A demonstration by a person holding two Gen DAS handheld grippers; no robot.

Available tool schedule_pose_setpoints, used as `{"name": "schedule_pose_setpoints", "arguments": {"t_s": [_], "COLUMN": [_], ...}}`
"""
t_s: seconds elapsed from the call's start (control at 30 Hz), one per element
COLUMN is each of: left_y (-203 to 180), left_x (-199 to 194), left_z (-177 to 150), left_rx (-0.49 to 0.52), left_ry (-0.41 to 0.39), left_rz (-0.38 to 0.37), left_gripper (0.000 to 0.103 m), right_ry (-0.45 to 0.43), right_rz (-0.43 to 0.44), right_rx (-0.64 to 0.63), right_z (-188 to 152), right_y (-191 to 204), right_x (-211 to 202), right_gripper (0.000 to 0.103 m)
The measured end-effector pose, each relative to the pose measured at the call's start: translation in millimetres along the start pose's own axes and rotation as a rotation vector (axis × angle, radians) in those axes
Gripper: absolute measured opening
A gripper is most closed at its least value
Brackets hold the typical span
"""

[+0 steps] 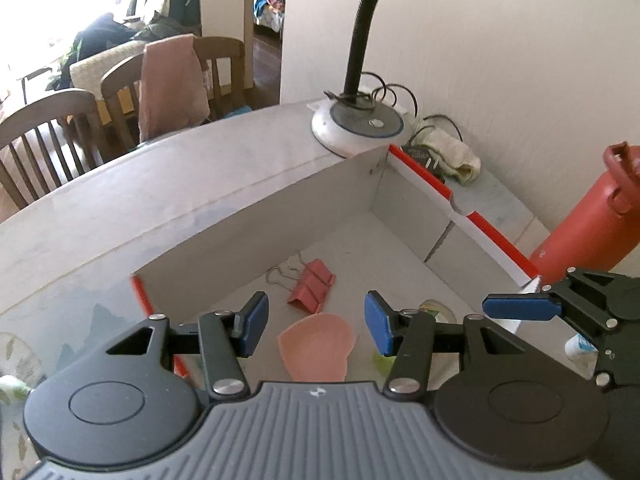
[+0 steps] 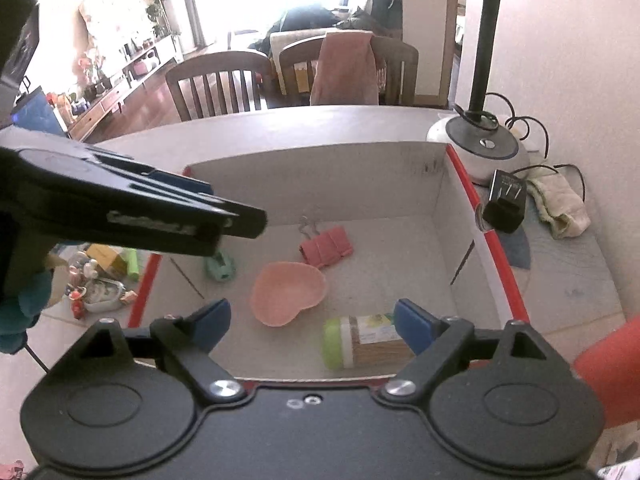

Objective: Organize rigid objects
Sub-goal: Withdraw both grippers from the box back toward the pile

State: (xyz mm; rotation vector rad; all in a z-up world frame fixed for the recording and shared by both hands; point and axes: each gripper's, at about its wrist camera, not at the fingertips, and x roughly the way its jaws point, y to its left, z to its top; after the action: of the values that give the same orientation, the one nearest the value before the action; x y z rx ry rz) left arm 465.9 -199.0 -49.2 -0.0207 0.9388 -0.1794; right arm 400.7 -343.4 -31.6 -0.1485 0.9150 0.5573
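Four items lying in white box (image 2: 404, 184) with red rim: pink heart-shaped dish (image 2: 288, 292) at centre, pink binder clip (image 2: 326, 249) just behind, green-capped jar (image 2: 362, 342) on its side in front, small green object (image 2: 221, 269) left. Left gripper (image 1: 316, 326) and right gripper (image 2: 312, 322) above box, jaws apart, empty. Red bottle (image 1: 580, 232) outside, beside box.

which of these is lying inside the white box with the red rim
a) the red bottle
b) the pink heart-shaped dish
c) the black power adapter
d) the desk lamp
b: the pink heart-shaped dish lies on the floor of the box near the red binder clip, while the adapter, lamp and red bottle are all outside its walls.
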Motion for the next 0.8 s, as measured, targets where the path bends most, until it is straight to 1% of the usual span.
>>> {"name": "schedule_pose_setpoints", "arguments": {"t_s": [0.2, 0.37, 0.4, 0.43, 0.5, 0.67, 0.8], "left_y": [12, 25, 28, 31, 38, 59, 79], "left_x": [-33, -61, -66, -72, -84, -113, -135], "left_z": [-16, -35, -40, -45, -55, -82, -104], "left_rx": [-0.007, -0.013, -0.016, -0.017, -0.022, -0.034, -0.048], "left_ry": [-0.041, -0.077, -0.083, -0.089, -0.106, -0.128, -0.146], "left_rz": [-0.008, -0.013, -0.015, -0.014, -0.019, -0.018, -0.009], "left_gripper": [0.052, 0.052, 0.055, 0.061, 0.064, 0.064, 0.066], "right_ry": [-0.038, -0.077, -0.085, -0.093, -0.111, -0.151, -0.168], "right_rz": [-0.001, -0.007, -0.004, -0.001, -0.001, 0.015, 0.028], "right_rx": [0.022, 0.020, 0.021, 0.024, 0.030, 0.052, 0.043], "right_z": [-3, -9, -11, -13, -16, -25, -31], "right_y": [11, 31, 36, 42, 52, 83, 109], "right_x": [-15, -28, -31, -34, -39, -48, -52], "right_gripper": [0.092, 0.094, 0.095, 0.096, 0.096, 0.098, 0.101]}}
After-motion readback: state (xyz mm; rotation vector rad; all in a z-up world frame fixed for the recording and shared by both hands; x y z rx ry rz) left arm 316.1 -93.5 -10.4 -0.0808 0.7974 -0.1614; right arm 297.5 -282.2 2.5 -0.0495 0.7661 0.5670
